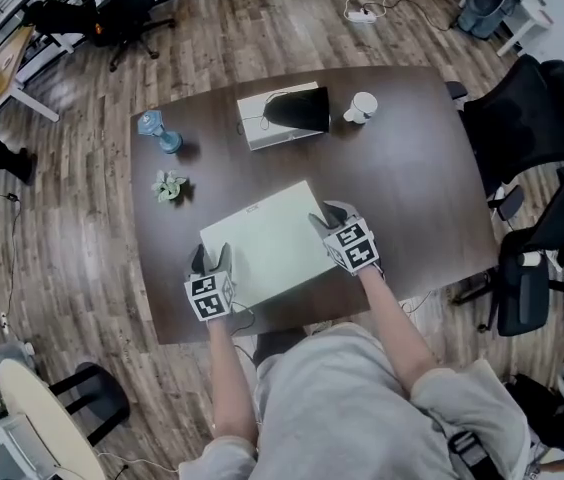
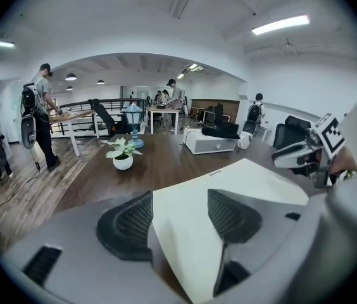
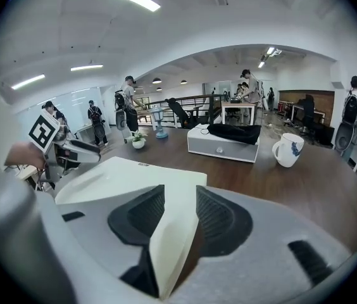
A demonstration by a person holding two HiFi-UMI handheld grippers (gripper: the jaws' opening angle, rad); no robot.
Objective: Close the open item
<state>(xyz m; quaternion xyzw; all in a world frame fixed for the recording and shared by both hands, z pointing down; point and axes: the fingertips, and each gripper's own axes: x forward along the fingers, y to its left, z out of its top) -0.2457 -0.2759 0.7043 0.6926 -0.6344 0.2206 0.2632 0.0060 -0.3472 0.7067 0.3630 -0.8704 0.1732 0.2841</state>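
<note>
A flat pale green case [image 1: 272,243] lies closed on the dark table [image 1: 412,188], near its front edge. My left gripper [image 1: 212,260] is at the case's near-left corner. In the left gripper view that corner [image 2: 185,252] runs between the widely spread jaws of my left gripper [image 2: 178,219] without being pinched. My right gripper [image 1: 330,214] is at the near-right corner. In the right gripper view the corner [image 3: 166,246] sits in the gap of my right gripper [image 3: 180,213], whose jaws stand partly apart, with bare table showing beside it.
Behind the case stand a white box [image 1: 282,116] with a black cloth on it, a white mug [image 1: 362,106], a blue figurine [image 1: 159,131] and a small potted plant [image 1: 169,186]. Black office chairs [image 1: 532,118] crowd the table's right side. People stand far off in the room.
</note>
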